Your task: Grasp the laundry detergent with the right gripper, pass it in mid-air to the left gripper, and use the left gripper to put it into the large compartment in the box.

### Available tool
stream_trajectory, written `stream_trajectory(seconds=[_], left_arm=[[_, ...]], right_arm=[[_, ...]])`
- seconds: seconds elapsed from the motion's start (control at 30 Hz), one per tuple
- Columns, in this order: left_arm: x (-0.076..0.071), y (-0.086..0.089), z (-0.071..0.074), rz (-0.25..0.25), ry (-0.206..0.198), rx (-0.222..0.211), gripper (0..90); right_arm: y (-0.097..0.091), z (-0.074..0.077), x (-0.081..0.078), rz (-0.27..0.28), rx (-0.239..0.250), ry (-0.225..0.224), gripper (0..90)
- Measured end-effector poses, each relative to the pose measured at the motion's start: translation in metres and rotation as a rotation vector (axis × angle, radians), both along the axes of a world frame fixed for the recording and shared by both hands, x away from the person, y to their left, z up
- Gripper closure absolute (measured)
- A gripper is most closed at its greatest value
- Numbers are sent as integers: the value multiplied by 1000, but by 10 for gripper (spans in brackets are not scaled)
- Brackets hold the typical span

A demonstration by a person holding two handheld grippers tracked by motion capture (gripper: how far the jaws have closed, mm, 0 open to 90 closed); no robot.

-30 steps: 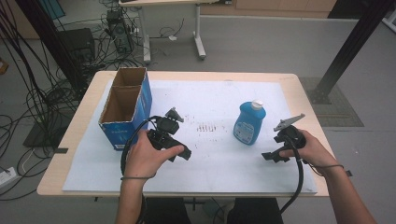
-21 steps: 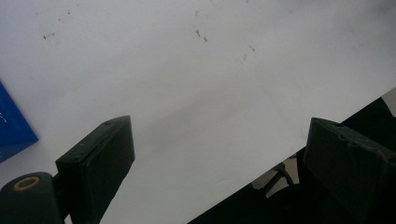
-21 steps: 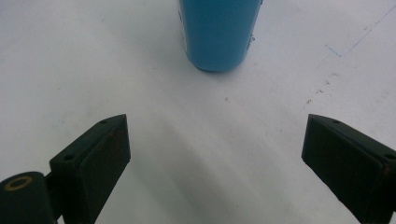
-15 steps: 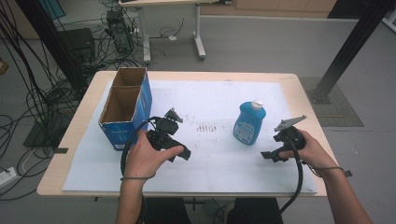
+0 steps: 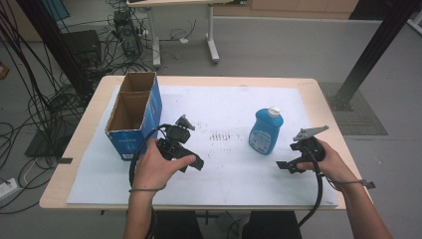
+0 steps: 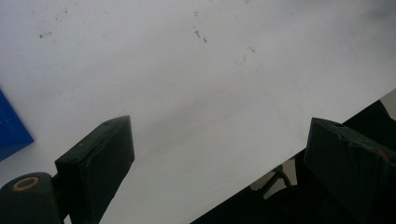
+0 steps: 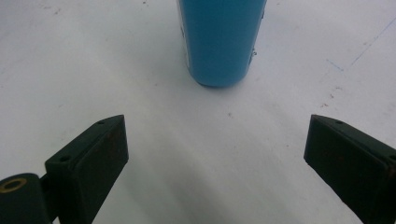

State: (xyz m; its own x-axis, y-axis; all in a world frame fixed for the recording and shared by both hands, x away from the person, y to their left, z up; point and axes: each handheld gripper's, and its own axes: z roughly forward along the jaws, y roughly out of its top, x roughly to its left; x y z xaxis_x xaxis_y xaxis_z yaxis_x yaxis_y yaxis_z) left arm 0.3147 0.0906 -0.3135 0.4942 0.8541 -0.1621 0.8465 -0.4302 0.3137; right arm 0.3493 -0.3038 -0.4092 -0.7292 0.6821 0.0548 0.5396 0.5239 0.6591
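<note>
A blue bottle [image 5: 265, 131] with a white cap stands upright on the white sheet [image 5: 229, 104], right of centre. Its blue base [image 7: 219, 42] shows just ahead of my right gripper [image 7: 219, 154], whose jaws stand wide apart with nothing between them. In the high view the right gripper [image 5: 284, 166] sits low to the right of the bottle, held in the right hand. My left gripper [image 5: 195, 164] rests near the middle-left of the sheet, beside the cardboard box [image 5: 134, 112]. Its jaws [image 6: 219, 158] are open over bare white sheet.
The open box has blue sides and two compartments; a blue corner [image 6: 11, 126] of it shows in the left gripper view. Small dark marks [image 5: 224, 135] dot the sheet. The wooden table edge [image 5: 64, 164] rims the sheet. Cables and desk legs lie on the floor behind.
</note>
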Motion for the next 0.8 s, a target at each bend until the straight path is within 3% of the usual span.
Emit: stream_trajectory(seconds=[0.17,0.8], left_arm=[[0,0,-1,4,2,-3,88],[1,-1,-3,0,9,-10,88]], right_arm=[[-1,-3,0,0,38,-33,57],[-4,-15,1,-11,120,-80,53]])
